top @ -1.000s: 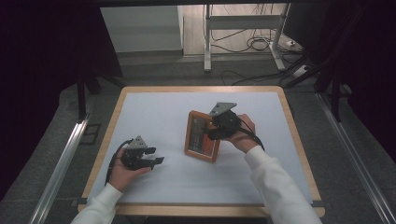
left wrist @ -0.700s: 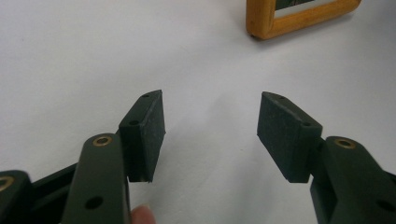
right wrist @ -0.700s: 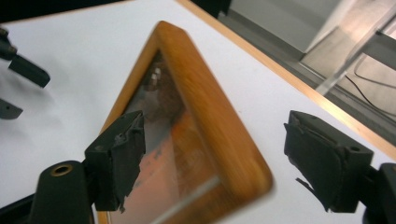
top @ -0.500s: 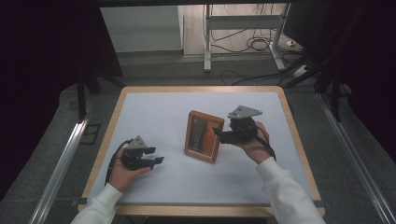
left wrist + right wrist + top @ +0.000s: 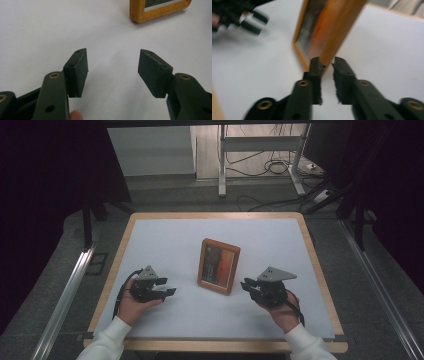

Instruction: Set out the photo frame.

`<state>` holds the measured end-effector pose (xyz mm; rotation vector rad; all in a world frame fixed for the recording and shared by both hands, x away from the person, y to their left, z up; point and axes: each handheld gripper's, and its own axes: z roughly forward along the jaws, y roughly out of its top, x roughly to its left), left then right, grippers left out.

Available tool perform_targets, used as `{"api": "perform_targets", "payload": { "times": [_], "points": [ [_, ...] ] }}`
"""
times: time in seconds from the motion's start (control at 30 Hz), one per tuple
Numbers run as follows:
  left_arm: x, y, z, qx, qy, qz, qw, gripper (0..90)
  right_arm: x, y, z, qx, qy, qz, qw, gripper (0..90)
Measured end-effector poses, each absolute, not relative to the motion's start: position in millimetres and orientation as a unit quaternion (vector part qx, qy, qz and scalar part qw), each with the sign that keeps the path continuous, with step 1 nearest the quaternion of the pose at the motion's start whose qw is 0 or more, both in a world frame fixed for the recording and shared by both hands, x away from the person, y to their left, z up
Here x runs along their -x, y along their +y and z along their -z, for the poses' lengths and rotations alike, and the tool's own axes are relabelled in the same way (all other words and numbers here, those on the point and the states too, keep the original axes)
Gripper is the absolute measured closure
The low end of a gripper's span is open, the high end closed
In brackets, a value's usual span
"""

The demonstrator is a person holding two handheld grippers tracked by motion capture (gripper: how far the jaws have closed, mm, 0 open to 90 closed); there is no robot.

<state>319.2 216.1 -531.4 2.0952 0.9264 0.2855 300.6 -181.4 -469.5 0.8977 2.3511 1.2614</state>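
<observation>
A wooden picture frame (image 5: pixel 218 265) stands leaning back at the middle of the white table (image 5: pixel 165 245). My left gripper (image 5: pixel 167 286) rests on the table to the frame's left, pointing right, and its jaws stand open with nothing between them (image 5: pixel 112 67). The frame's corner (image 5: pixel 160 11) lies well ahead of it. My right gripper (image 5: pixel 245 285) sits just right of the frame's near corner, pointing left. Its jaws have just been closing and are shut to a narrow slit (image 5: pixel 327 62) with nothing in them, a little short of the frame's edge (image 5: pixel 334 27).
The table has a wooden rim (image 5: pixel 215 215). Beyond its far edge, metal stand legs (image 5: pixel 222 160) and cables (image 5: pixel 272 167) sit on the floor. Metal rails (image 5: pixel 70 290) run along both sides below the table. My left gripper (image 5: pixel 249 20) shows blurred in the right gripper view.
The right hand has drawn away from the frame's top right corner, to the right, nearer and lower, and its jaws have closed. The frame and the left hand have stayed put.
</observation>
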Motion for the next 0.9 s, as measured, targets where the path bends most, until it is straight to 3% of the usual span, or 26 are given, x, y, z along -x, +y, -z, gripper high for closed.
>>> {"api": "perform_targets", "payload": {
  "times": [0.1, 0.47, 0.9],
  "points": [
    [-319, 215, 531, -0.83, 0.365, -0.112, 0.406, 39.6, -296, -164, 487, -0.283, 0.851, -0.419, 0.141, 89.3],
    [-318, 215, 532, -0.829, 0.365, -0.113, 0.408, 36.0, -312, -124, 517, -0.253, 0.882, -0.378, 0.126, 89.6],
    [-319, 216, 534, -0.831, 0.365, -0.113, 0.403, 35.8, -327, -128, 527, -0.267, 0.881, -0.368, 0.13, 89.7]
  ]
}}
